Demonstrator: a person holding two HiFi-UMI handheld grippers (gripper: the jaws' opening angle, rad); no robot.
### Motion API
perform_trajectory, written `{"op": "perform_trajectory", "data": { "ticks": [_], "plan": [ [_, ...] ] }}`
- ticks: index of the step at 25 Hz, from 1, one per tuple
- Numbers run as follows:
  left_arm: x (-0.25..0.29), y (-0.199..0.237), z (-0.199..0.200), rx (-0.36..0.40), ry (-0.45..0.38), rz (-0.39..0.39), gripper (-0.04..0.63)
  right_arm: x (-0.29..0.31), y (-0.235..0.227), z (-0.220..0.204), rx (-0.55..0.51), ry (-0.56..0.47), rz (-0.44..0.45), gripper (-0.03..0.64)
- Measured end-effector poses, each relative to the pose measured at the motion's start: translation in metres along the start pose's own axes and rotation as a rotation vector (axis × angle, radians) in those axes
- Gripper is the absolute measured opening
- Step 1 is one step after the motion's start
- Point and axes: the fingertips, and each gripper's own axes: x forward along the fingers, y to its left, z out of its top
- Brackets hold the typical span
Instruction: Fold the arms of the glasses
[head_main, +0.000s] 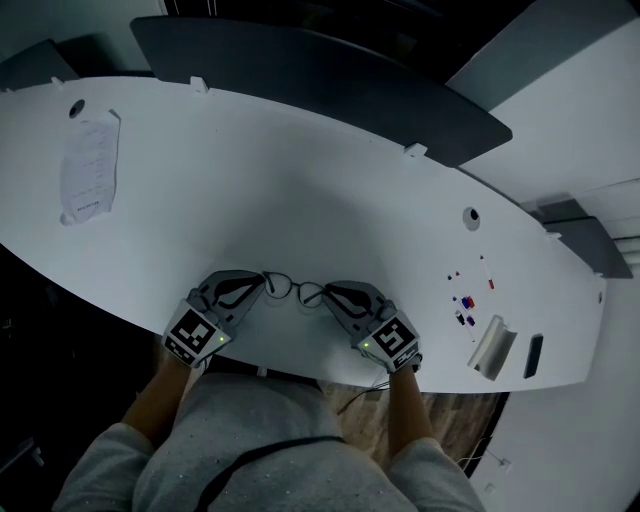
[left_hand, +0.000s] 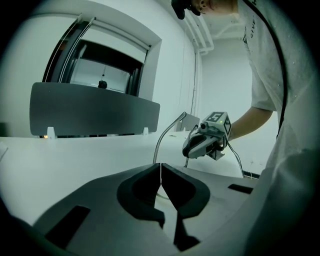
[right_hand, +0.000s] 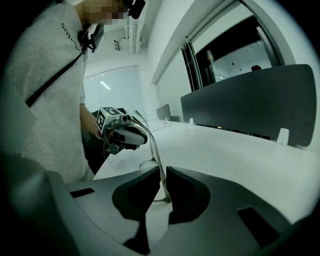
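The glasses (head_main: 295, 290) are a thin, dark wire-rimmed pair with two roundish lenses side by side. They lie crosswise near the front edge of the white table (head_main: 300, 180), between the left hand-held gripper (head_main: 257, 284) and the right hand-held gripper (head_main: 331, 293), each clamped on one end of the frame. In the left gripper view a slim, gently curved metal arm (left_hand: 169, 131) rises from the closed jaws. In the right gripper view a round lens rim (right_hand: 146, 164) sits low by the table; whether the arms are folded cannot be told

Grey short-sleeve tee (head_main: 240, 420), dark strap (head_main: 262, 452) across it. Left gripper (head_main: 258, 282), right gripper (head_main: 330, 292): grey shells, black-white marker cubes.
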Motion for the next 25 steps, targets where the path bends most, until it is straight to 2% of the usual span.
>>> {"op": "perform_trajectory", "data": {
  "ticks": [4,8,10,12,16,20,25],
  "plan": [
    [-0.001,-0.005,-0.003,-0.002,0.012,-0.011,0.020,-0.009,-0.007,0.002,0.007,-0.037,-0.152,0.035],
    [0.001,-0.002,-0.015,-0.005,0.071,-0.020,0.024,-0.017,-0.013,0.008,-0.078,-0.068,-0.285,0.048],
    [0.007,-0.002,-0.019,0.002,0.106,-0.036,0.101,-0.020,-0.014,0.008,-0.082,-0.066,-0.351,0.048],
    [0.012,-0.004,-0.019,0.027,0.118,-0.044,0.123,-0.021,-0.014,0.007,-0.074,-0.060,-0.389,0.048],
    [0.020,-0.006,-0.009,0.068,0.097,-0.049,0.122,-0.016,-0.011,-0.001,-0.179,0.035,-0.386,0.032],
    [0.018,-0.004,-0.006,0.060,0.077,-0.045,0.066,-0.009,-0.012,-0.004,-0.341,0.150,-0.391,0.031],
    [0.015,-0.006,-0.009,0.058,0.081,-0.055,0.064,0.008,-0.007,-0.011,-0.577,0.330,-0.346,0.032]
  ]
}}
